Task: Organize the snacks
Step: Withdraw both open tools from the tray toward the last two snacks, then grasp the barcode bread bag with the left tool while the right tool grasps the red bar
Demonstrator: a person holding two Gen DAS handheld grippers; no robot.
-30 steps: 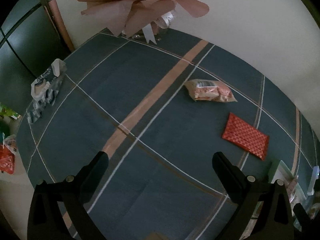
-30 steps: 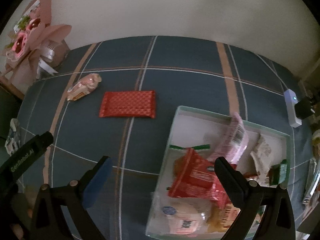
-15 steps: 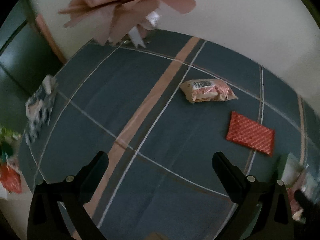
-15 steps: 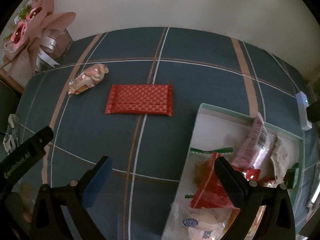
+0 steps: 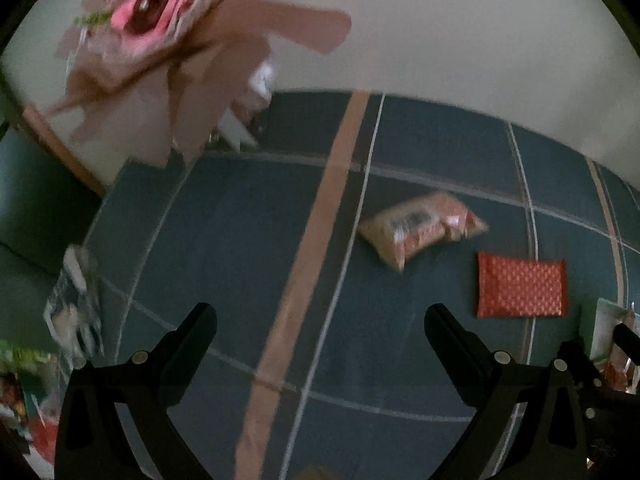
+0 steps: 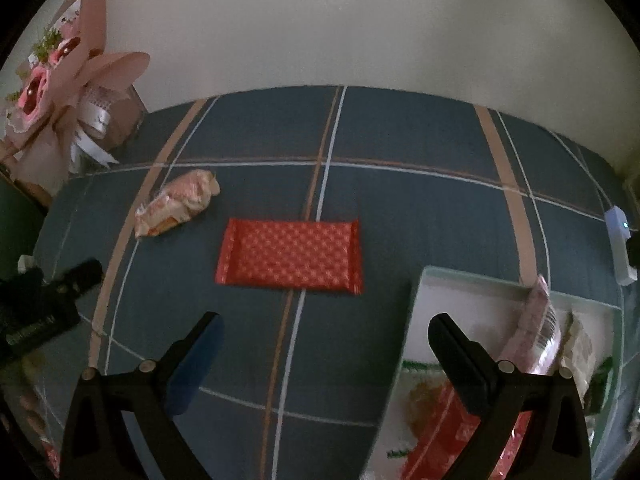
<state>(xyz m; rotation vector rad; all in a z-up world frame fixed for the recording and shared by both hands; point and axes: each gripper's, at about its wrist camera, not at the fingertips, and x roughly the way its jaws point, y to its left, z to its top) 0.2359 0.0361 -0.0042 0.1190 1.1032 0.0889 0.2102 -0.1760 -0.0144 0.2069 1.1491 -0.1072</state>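
Hovering over the plaid cloth (image 6: 400, 208), right gripper (image 6: 322, 334) spread wide, holding nothing; red packet (image 6: 290, 256) just ahead. Left gripper (image 5: 320, 322) likewise wide, empty. Tray (image 6: 472, 288) of snacks at right.

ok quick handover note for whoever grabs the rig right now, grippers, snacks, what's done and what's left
Left hand-held gripper: open, empty, above the tablecloth.
Right hand-held gripper: open, empty, hovering near the red patterned packet.
Tray at right already holds several snack packs.
Still loose on the blue checked tablecloth: the red patterned packet, lying flat just left of the tray, and the pink-orange snack bag further left, near the bouquet.
Left to do: probably move both into the tray, red packet first since it is closest.
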